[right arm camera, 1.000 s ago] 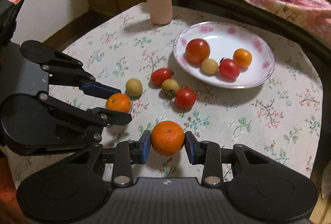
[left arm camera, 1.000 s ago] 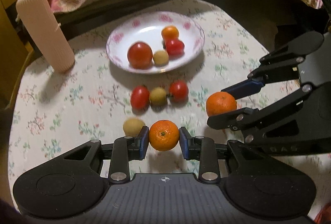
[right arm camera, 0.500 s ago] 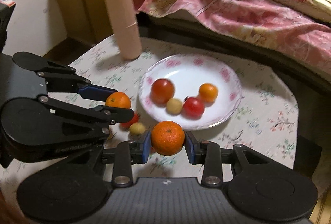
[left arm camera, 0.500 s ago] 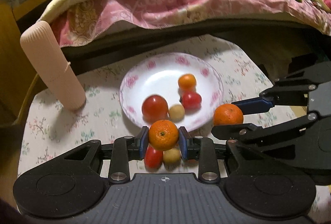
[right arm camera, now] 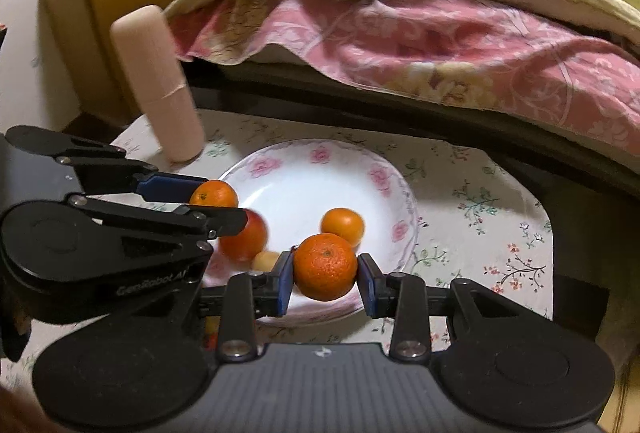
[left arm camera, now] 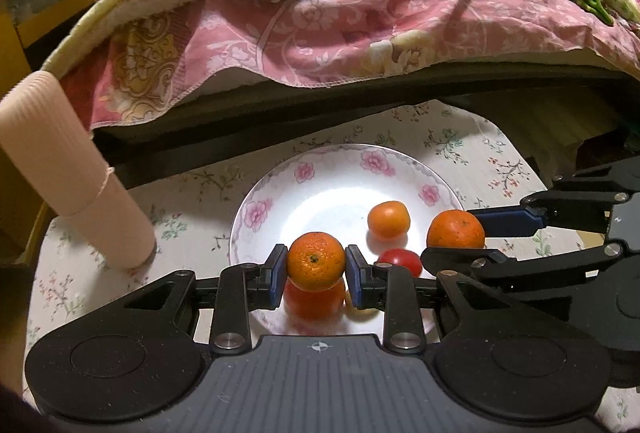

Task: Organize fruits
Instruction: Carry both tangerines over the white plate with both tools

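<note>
Over the plate, each claw grips a tangerine beside the pink cylinder.

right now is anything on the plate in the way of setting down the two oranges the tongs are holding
Partly. The plate already holds a small orange, a red tomato and a large tomato toward its near side. The far half looks bare.

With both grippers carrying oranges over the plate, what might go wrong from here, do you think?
1. The plate already holds a large tomato, a small tomato and a small orange; a released orange could knock them or roll off.
2. The left gripper and right gripper sit close together and might collide.
</note>
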`<state>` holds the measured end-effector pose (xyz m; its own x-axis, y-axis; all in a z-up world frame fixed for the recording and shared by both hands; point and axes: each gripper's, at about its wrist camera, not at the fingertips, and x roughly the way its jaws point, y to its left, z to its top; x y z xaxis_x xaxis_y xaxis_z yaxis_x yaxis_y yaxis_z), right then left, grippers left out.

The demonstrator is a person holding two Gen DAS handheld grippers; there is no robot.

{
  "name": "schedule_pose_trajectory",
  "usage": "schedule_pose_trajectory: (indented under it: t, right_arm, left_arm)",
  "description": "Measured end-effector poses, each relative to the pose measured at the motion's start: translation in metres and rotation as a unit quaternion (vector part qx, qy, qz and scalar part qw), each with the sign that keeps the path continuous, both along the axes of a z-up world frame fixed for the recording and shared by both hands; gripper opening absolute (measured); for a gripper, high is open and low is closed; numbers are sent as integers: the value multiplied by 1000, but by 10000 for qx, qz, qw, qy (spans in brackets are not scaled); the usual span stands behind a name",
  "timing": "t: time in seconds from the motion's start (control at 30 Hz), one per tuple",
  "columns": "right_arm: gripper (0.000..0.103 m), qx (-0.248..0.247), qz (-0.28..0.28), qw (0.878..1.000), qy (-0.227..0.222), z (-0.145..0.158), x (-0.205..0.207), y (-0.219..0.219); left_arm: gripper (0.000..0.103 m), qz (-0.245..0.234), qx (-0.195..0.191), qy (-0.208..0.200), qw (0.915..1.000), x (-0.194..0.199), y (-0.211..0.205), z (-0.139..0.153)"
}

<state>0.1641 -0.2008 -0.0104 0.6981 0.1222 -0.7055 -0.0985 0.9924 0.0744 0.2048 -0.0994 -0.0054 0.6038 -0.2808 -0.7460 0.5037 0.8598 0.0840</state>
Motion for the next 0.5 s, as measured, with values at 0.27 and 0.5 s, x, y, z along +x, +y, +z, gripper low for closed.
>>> schedule_pose_trajectory:
  t: [0.27,0.5]
  right_arm:
    - [37,-43,-192,9998,23,-11,17,-9]
    - [37,1,-267,9996,28,-18,26,-11]
  left_arm:
    - [37,53,-69,2,10000,18,-6,-10]
    - [38,102,-106,32,9999,24,-4,-14]
